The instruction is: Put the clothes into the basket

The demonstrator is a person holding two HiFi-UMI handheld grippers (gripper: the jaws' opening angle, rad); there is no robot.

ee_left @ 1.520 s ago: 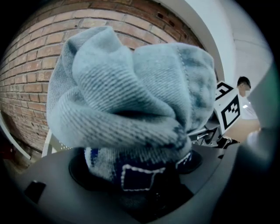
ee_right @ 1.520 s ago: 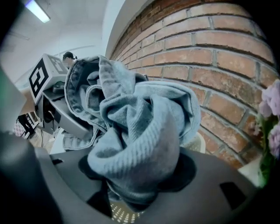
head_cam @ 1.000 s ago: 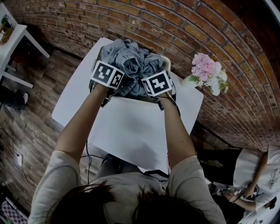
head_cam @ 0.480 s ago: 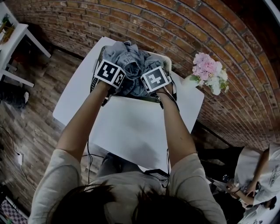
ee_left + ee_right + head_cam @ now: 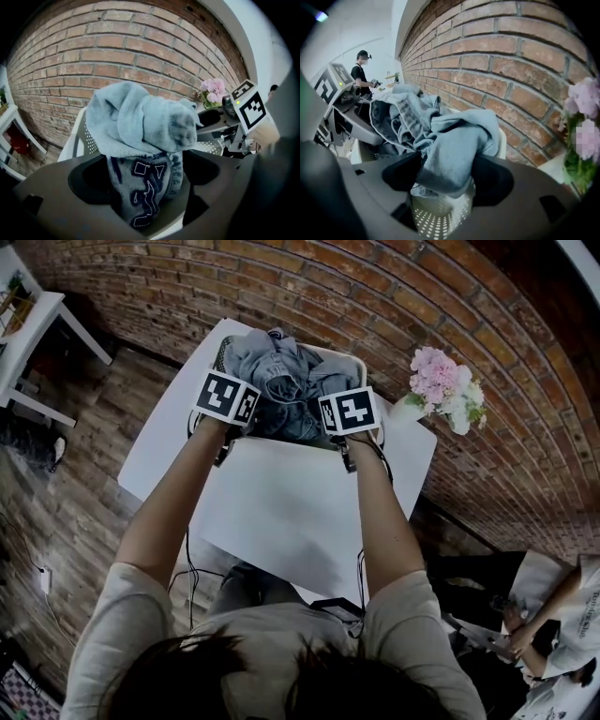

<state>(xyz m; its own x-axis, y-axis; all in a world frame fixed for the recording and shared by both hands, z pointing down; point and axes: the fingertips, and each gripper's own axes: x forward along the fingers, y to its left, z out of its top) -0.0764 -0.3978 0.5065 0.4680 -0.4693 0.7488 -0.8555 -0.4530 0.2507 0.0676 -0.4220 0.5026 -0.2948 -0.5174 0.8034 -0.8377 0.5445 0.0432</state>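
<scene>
Right gripper view: clothes (image 5: 450,140) between jaws of hand-held gripper (image 5: 447,180)

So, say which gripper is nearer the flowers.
Right. The right gripper is at the basket's edge toward the flowers; the left gripper, jaws opening around clothes, is across the basket.

No word, brand or number is legible. Black-and-white square markers sit on the left cube (image 5: 226,397) and the right cube (image 5: 349,412). Stitched outline shapes mark the jeans (image 5: 140,197).

Head view steeply down; both gripper views close, share basket (image 5: 352,359), probably opposite sides.
</scene>
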